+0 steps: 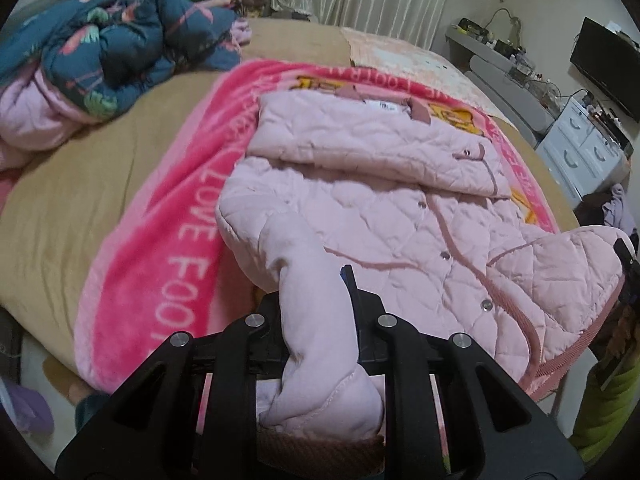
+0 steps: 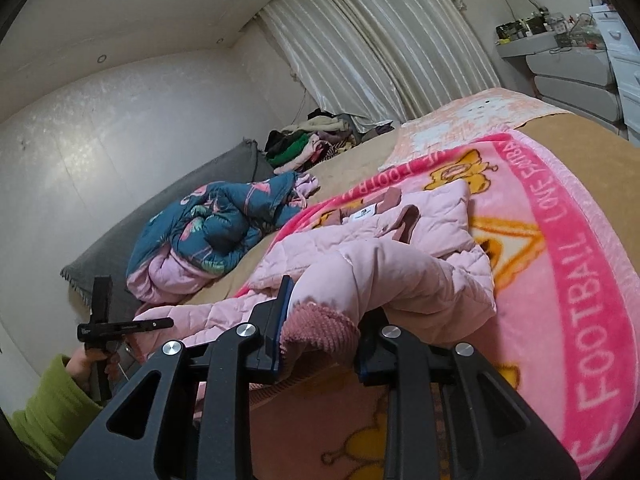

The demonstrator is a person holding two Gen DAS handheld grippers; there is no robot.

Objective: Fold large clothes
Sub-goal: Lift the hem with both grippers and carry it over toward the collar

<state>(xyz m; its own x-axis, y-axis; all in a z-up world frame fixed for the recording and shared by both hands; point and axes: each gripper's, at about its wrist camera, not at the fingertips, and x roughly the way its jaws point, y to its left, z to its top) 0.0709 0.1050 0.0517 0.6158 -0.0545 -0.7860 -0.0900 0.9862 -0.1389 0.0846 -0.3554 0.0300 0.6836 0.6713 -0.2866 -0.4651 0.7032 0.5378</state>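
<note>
A pale pink quilted jacket (image 1: 372, 184) lies on a bright pink blanket (image 1: 176, 216) on the bed, its upper part folded over with the collar label showing. My left gripper (image 1: 316, 300) is shut on the jacket's near left hem corner, lifting the fabric between its fingers. My right gripper (image 2: 320, 340) is shut on the jacket's ribbed hem edge (image 2: 320, 328) at the other near corner and holds it off the blanket. The jacket also shows in the right wrist view (image 2: 380, 252). The left gripper shows at the left edge of the right wrist view (image 2: 100, 320).
A crumpled dark blue floral quilt with pink lining (image 1: 108, 52) lies at the far left of the tan bedsheet (image 1: 60, 200). A heap of clothes (image 2: 312, 140) sits by the curtain. White drawers (image 1: 584, 152) and a cluttered desk stand right of the bed.
</note>
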